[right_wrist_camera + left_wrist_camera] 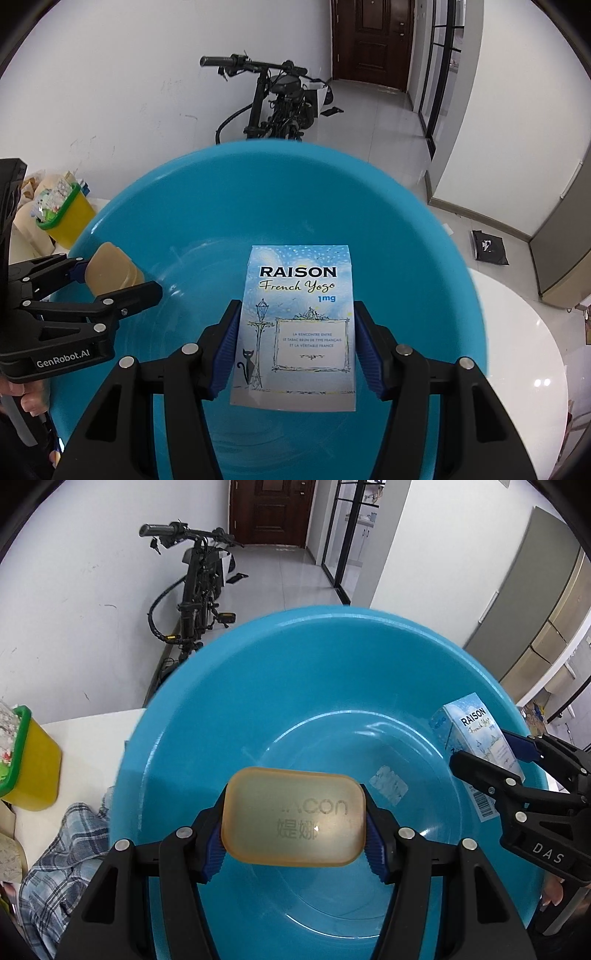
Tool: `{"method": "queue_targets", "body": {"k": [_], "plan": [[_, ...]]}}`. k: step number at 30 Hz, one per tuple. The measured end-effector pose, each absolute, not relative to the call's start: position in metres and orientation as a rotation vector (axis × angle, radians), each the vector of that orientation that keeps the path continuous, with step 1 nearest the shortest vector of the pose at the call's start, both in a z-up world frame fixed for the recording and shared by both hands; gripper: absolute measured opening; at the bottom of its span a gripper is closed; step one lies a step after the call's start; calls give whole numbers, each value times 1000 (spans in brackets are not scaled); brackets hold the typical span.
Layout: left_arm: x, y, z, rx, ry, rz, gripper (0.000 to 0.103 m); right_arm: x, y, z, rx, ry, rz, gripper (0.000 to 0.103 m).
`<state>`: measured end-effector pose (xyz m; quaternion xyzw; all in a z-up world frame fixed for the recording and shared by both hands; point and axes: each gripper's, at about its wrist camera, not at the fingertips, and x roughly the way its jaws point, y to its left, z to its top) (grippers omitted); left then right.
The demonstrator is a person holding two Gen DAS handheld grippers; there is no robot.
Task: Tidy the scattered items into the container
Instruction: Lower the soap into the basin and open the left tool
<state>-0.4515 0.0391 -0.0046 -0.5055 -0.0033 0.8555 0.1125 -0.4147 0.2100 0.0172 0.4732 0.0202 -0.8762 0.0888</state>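
Note:
A big blue basin (229,709) (177,206) fills both views. My left gripper (293,840) is shut on an amber soap bar (295,816) and holds it above the basin's floor. In the right wrist view that same left gripper (122,277) comes in from the left with the soap bar (110,267). My right gripper (295,350) is shut on a light blue RAISON carton (299,325), also held over the basin. From the left wrist view the right gripper (495,751) enters at the right edge with the carton (476,746).
A yellow bin with a green rim (29,760) (70,214) stands on the white table (85,738) left of the basin. A checked cloth (62,853) lies at the near left. A bicycle (199,590) leans on the wall behind. A black bag (489,247) lies on the floor.

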Motion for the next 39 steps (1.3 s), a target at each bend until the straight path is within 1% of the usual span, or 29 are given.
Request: {"method": "queue_targets", "body": {"k": [3, 7, 11, 27, 34, 39], "plan": [[-454, 40, -13, -1532, -23, 2474, 63, -417, 208, 11, 1443, 64, -2584, 56], [-452, 42, -10, -1510, -16, 2495, 63, -420, 207, 10, 1446, 58, -2578, 56], [-453, 41, -13, -1526, -57, 2459, 63, -421, 208, 6, 1474, 36, -2558, 56], [-452, 47, -12, -1531, -25, 2466, 63, -421, 207, 6, 1481, 40, -2543, 56], [-452, 50, -15, -1571, 16, 2441, 64, -421, 206, 6, 1481, 42, -2542, 56], [-454, 50, -17, -1601, 7, 2425, 64, -421, 206, 6, 1481, 42, -2542, 56]]}}
